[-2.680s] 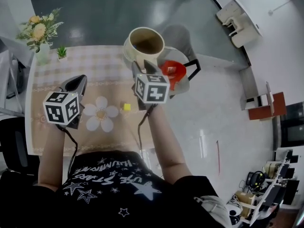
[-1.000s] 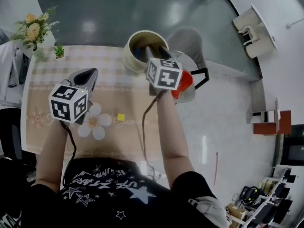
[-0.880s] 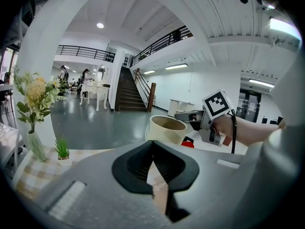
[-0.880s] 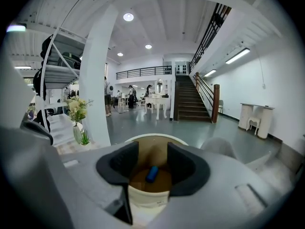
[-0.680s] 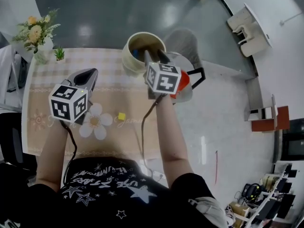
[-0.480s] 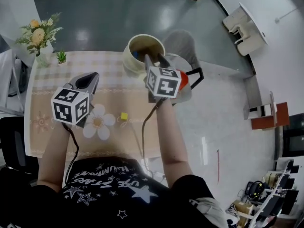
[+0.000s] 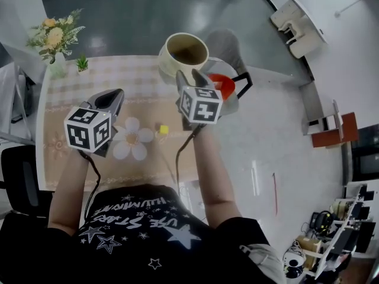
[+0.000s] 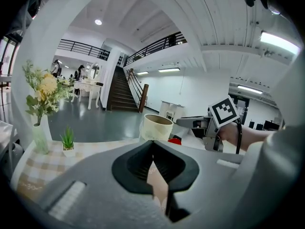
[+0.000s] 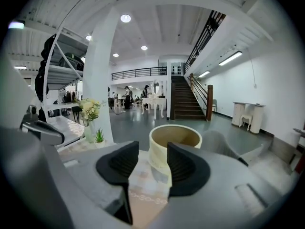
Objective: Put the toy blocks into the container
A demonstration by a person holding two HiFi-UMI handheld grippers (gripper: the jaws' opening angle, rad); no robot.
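Observation:
The cream container (image 7: pixel 185 51) stands at the table's far edge, its inside in shadow. A small yellow block (image 7: pixel 163 130) lies on the tablecloth next to a white flower mat (image 7: pixel 131 141). My right gripper (image 7: pixel 188 74) hovers just short of the container, open, with nothing between its fingers; in the right gripper view the container (image 9: pixel 174 142) shows through the gap of that gripper (image 9: pixel 152 162). My left gripper (image 7: pixel 116 94) hangs over the table's left half. In the left gripper view its tips (image 8: pixel 152 143) meet, holding nothing, and the container (image 8: pixel 157 127) stands beyond them.
A vase of flowers (image 7: pixel 53 40) and a tiny potted plant (image 7: pixel 83 65) stand at the far left corner of the table (image 7: pixel 89 90). A grey chair (image 7: pixel 228 43) and a red object (image 7: pixel 220 86) sit just past the table's right edge.
My right gripper has drawn back from over the container's rim toward me. The left gripper has shifted a little. The blue block seen inside the container earlier no longer shows.

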